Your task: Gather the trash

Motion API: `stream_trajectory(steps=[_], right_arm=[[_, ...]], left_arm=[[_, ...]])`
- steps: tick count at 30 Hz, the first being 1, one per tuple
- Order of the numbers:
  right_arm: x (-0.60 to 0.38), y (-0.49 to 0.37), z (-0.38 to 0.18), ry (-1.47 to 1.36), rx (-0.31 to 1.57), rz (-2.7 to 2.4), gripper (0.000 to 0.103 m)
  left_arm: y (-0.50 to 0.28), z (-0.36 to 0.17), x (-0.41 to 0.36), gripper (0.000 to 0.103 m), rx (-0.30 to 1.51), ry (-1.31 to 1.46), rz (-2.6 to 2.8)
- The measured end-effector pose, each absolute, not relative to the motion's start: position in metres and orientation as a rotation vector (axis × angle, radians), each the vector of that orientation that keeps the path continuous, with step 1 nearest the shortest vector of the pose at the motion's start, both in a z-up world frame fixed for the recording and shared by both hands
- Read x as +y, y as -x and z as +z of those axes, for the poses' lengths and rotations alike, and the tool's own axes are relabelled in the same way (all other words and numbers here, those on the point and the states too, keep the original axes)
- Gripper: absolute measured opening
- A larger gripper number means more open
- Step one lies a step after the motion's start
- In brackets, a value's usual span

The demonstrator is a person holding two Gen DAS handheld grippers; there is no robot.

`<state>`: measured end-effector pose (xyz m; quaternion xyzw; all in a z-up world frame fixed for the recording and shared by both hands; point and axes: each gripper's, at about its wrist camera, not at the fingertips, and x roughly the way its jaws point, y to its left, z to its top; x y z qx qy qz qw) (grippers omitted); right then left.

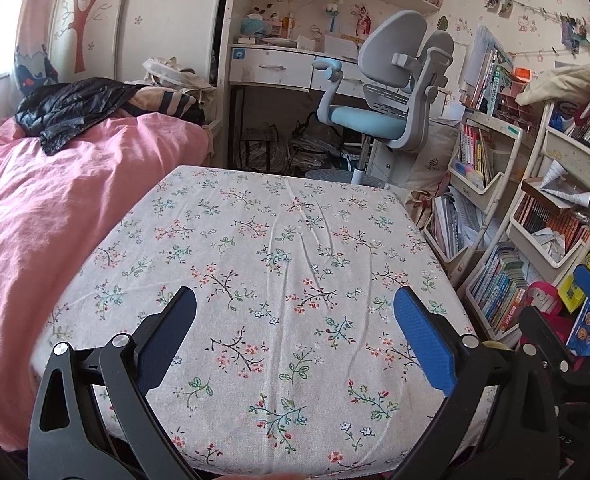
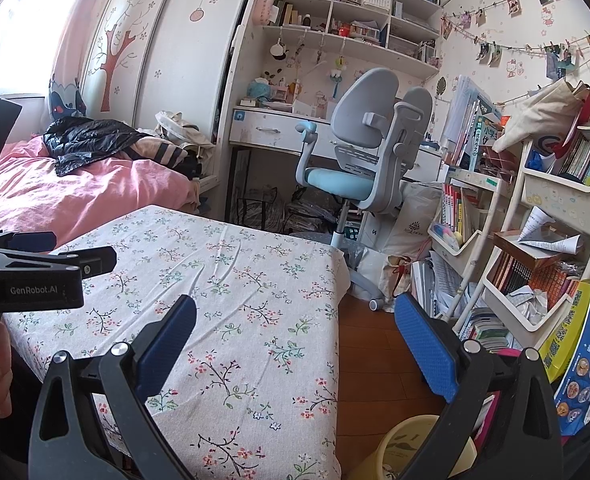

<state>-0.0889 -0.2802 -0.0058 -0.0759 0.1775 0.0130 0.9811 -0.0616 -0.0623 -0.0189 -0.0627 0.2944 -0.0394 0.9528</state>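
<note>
- Left gripper (image 1: 295, 320) hung over the floral worktop (image 1: 279, 240), fingers spread, empty.
- Right gripper (image 2: 295, 324) hung at the worktop's right edge, fingers spread, above a yellow bin (image 2: 407, 444).

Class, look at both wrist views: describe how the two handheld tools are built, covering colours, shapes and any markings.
Each tool, left tool and right tool, has two black plastic arms with cut-out slots and silver rivets, ending in flat blue textured pads. Seen from the right wrist view, the left one's black body carries white "GenRobot.AI" lettering. No cables show.
</note>
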Motion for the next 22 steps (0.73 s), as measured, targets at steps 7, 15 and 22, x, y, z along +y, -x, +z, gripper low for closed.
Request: stream_trajectory(steps=[7,15,22], right_arm=[[-0.277,0.091,-0.011,0.155,0.361,0.029,0.095],[-0.277,0.092,-0.014,0.157,0.363,0.031,0.095],[-0.278,0.089,-0.012,0.158,0.367,0.032,0.095]], left_arm=[[0.067,-0.02,-0.057,0.096,0.55,0.153,-0.091],[0.054,-0.024,-0.066,0.096,0.635,0.04,0.003],[0.048,-0.027,-0.065,0.096,0.682,0.03,0.0]])
